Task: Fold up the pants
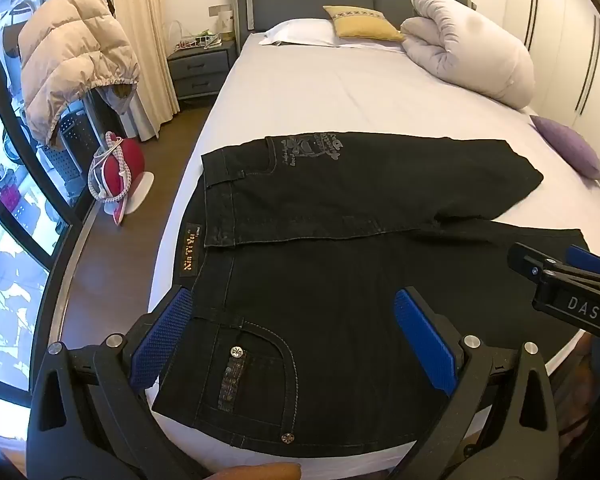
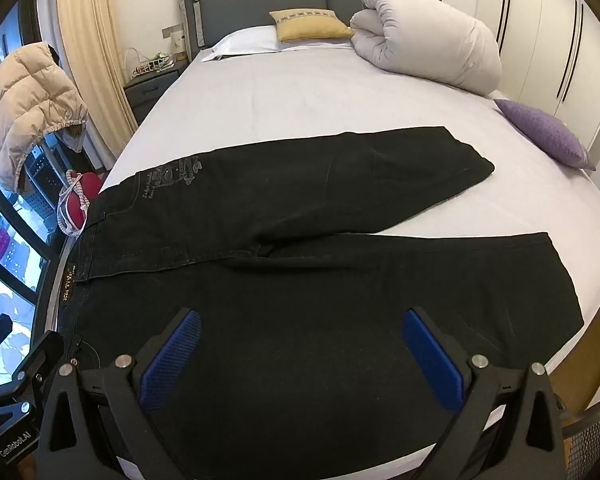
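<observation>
Black pants (image 1: pixel 340 280) lie beneath both spread tongs (image 1: pixel 296 336).

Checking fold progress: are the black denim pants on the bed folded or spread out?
Spread: the black denim pants lie flat on the bed, legs splayed apart in a V, not stacked.

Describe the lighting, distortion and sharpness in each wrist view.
Left wrist view: strong fisheye bending of the bed edge; the window at left is blown out; the black pants keep stitching detail and look sharp. Right wrist view: same barrel distortion with dark corners; soft, even room light, no hard shadows; the pants read as a near-flat black mass, and the fingers stay in focus.
</observation>
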A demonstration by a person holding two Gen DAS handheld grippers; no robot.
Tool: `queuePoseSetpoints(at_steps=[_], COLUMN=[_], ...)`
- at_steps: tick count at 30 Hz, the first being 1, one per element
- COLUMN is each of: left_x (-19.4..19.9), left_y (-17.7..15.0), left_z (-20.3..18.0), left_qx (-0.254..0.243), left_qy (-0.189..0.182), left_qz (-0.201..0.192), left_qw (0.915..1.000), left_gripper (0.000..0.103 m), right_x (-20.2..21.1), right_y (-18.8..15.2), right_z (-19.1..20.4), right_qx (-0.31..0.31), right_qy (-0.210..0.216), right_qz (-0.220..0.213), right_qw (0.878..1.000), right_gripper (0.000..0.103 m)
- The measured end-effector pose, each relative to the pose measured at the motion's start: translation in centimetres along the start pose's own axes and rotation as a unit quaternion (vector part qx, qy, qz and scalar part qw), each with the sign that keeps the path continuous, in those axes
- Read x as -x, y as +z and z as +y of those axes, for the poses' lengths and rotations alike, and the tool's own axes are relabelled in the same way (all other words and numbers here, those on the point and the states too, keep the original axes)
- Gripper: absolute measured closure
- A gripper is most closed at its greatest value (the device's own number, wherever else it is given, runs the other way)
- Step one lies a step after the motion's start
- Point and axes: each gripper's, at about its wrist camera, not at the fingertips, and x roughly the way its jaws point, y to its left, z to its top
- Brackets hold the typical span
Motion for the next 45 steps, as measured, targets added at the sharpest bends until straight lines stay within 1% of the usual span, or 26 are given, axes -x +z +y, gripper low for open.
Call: queuePoseSetpoints(at_steps=[11,15,30,35,45], left_x=[0.0,-0.2,-0.2,-0.8,-0.9], left_y=[0.0,0.2,0.2,-0.5,-0.6], left_z=[-0.3,0.6,0.5,0.3,0.4], left_qx=[-0.002,0.000,0.000,0.001,0.003], left_qy=[-0.005,-0.002,-0.001,0.000,-0.001], left_qz=[0.001,0.003,0.004,0.007,0.008], left_qw=[1.0000,1.0000,1.0000,1.0000,1.0000], left_gripper=[0.000,0.000,0.000,0.000,0.000], right_x=[-0.3,-0.2,-0.2,-0.3,-0.4], right_y=[-0.2,-0.2,-0.3,-0.4,-0.4], right_z=[0.0,0.1,0.2,0.2,0.2], right_qx=[0.001,0.001,0.001,0.001,0.001], right_qy=[-0.002,-0.002,-0.001,-0.001,-0.001], right_qz=[0.002,0.003,0.004,0.004,0.006], right_qw=[1.000,1.000,1.000,1.000,1.000], right_gripper=[0.000,0.000,0.000,0.000,0.000])
